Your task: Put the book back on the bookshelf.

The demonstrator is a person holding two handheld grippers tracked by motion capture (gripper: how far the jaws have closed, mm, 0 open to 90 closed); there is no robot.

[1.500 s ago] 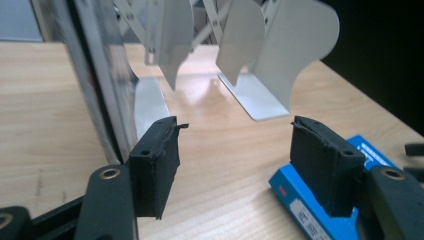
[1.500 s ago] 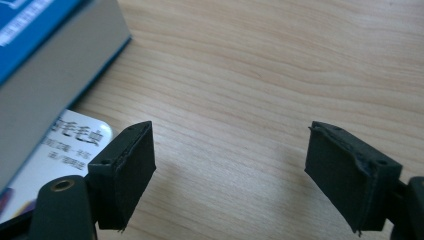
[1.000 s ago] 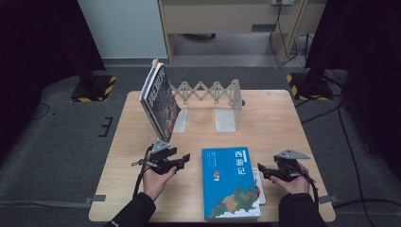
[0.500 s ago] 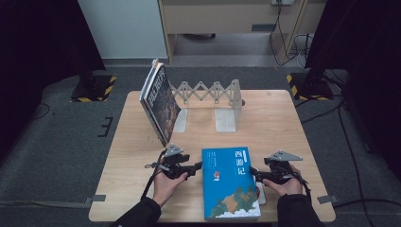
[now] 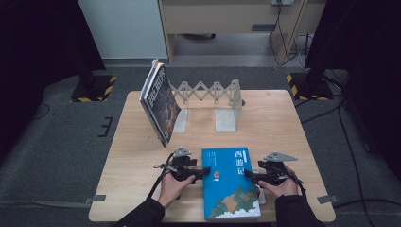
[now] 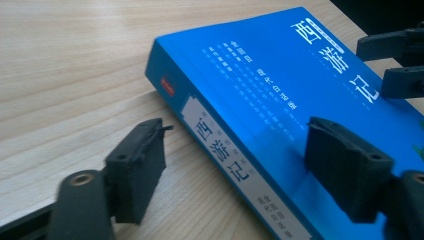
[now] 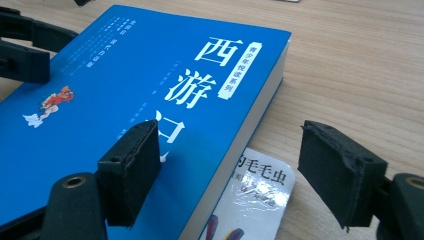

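Lying flat at the near edge of the wooden table [image 5: 137, 156], the blue book [image 5: 230, 184] sits between both claws. The left gripper [image 5: 201, 173], jaws just widening, straddles its spine unclenched; the right gripper [image 5: 250, 176] gapes loose across the page edge, atop a thin booklet [image 7: 252, 200].

Soft light is falling from overhead onto the wooden table [image 5: 283, 123], keeping it evenly bright, while the room around it is sinking into near black at 9 and 3 o'clock. Only faint shadows are lying beneath the leaning book [image 5: 160, 103] and the metal rack [image 5: 222, 101]. The high view is looking slightly grainy and soft. In the left gripper view a pale sheen is running across the blue book [image 6: 280, 95], with the near jaws blurring. In the right gripper view, glare is whitening the glossy booklet [image 7: 255, 192] at 6 o'clock
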